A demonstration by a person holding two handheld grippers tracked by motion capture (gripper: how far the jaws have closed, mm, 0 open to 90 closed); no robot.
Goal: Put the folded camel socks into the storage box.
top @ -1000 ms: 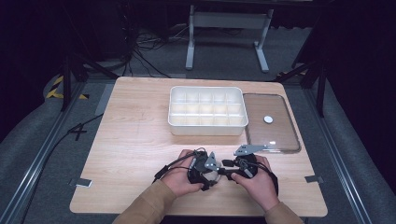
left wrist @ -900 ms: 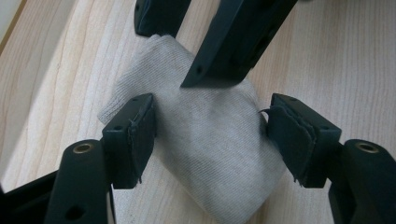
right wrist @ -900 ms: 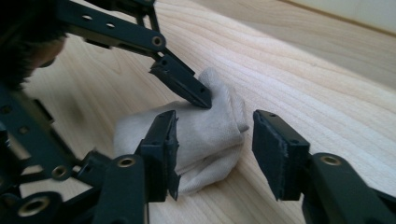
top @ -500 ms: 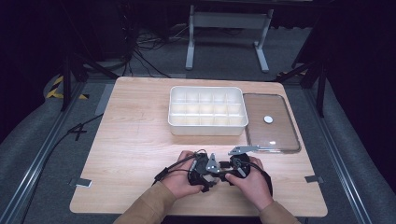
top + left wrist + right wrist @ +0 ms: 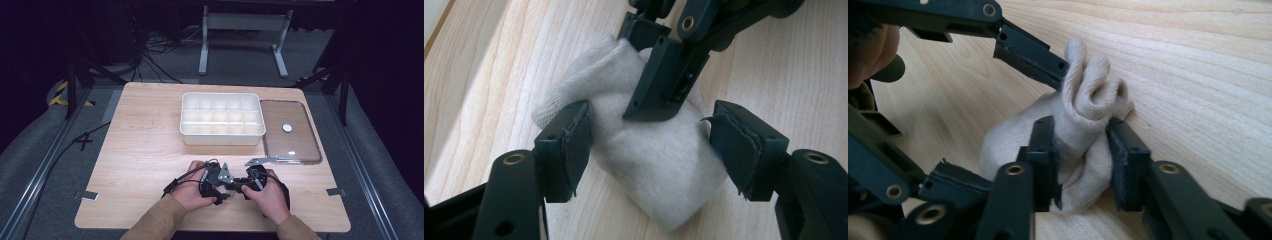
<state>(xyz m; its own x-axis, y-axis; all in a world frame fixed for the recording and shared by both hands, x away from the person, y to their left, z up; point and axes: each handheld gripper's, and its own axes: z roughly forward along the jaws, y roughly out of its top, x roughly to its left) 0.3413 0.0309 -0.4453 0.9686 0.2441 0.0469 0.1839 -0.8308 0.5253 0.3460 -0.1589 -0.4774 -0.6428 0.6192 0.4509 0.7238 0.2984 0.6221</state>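
A cream knitted cloth bundle [image 5: 659, 165] lies on the wooden table [image 5: 150, 150] near its front edge, between both hands. My left gripper [image 5: 649, 145] stands open and straddles the bundle: its left pad [image 5: 574, 145] brushes the fabric and its right pad [image 5: 736, 147] stays just off it. My right gripper [image 5: 1083, 155] comes in from the opposite side, and its jaws have just been closing on a bunched fold of the cloth [image 5: 1088, 95]. Both its pads pinch that fold. In the high view the two grippers [image 5: 232, 185] meet tip to tip.
A white compartment tray [image 5: 220, 137] sits mid-table beyond the hands. A clear lid [image 5: 290, 147] with a small white round piece [image 5: 287, 128] on it lies to the tray's right. A metal stand [image 5: 240, 30] is behind the table on the dark floor.
The right hand has shifted slightly toward the left hand. The left hand has stayed put.
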